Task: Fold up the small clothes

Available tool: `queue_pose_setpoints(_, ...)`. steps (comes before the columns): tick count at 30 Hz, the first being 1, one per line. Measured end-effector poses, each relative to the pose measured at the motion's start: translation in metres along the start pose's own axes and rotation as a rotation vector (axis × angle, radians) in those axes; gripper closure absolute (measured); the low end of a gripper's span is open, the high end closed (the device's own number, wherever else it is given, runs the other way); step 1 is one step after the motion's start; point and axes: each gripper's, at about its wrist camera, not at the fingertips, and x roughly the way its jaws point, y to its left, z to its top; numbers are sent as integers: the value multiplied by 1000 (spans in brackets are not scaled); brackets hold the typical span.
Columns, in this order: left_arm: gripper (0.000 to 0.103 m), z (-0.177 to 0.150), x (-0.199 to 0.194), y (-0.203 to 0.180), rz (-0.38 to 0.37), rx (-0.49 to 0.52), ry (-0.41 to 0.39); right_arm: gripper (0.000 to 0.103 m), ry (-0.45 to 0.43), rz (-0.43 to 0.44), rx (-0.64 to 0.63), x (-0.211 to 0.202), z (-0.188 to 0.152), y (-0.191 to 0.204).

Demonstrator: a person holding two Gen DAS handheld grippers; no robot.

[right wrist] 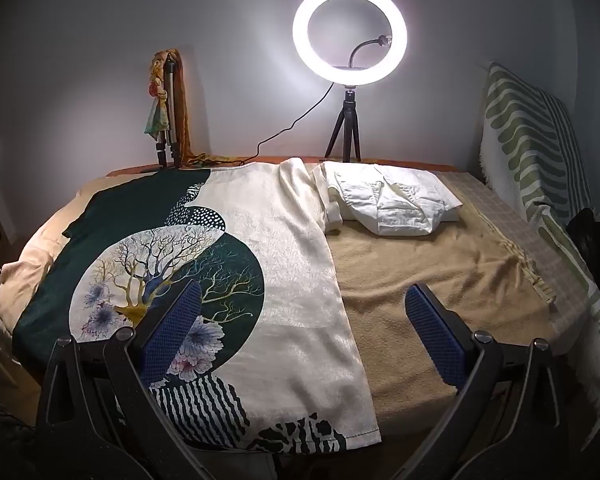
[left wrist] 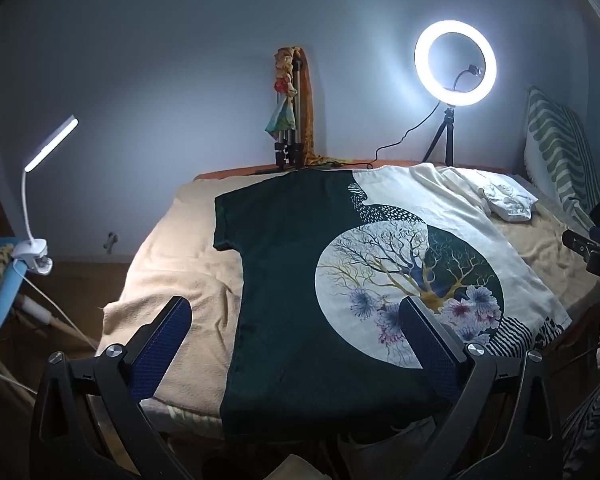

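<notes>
Shirt [left wrist: 300, 264]: lay flat, spread on the beige towel [left wrist: 172, 276] covering the desk.
Left tool [left wrist: 296, 340]: fingers wide apart, holding nothing, above the shirt's near hem.
Right tool [right wrist: 304, 328]: fingers apart, holding nothing, over the shirt's cream edge.
Folded white garment [right wrist: 396, 204]: beside the shirt's far sleeve.

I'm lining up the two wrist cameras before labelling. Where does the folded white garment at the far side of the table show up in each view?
Left wrist view: the folded white garment lies upper right, small, just beyond the T-shirt's cream sleeve.
Right wrist view: the folded white garment lies centre-right, larger, beside the T-shirt.
Shared landmark: the ring light stands behind it in both.
</notes>
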Motion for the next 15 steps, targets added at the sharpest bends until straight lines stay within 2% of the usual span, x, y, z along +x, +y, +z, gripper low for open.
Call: queue_pose_setpoints(15,0,1,0,0,-1,1,0,0,-2,0,-2,0,0,-1)
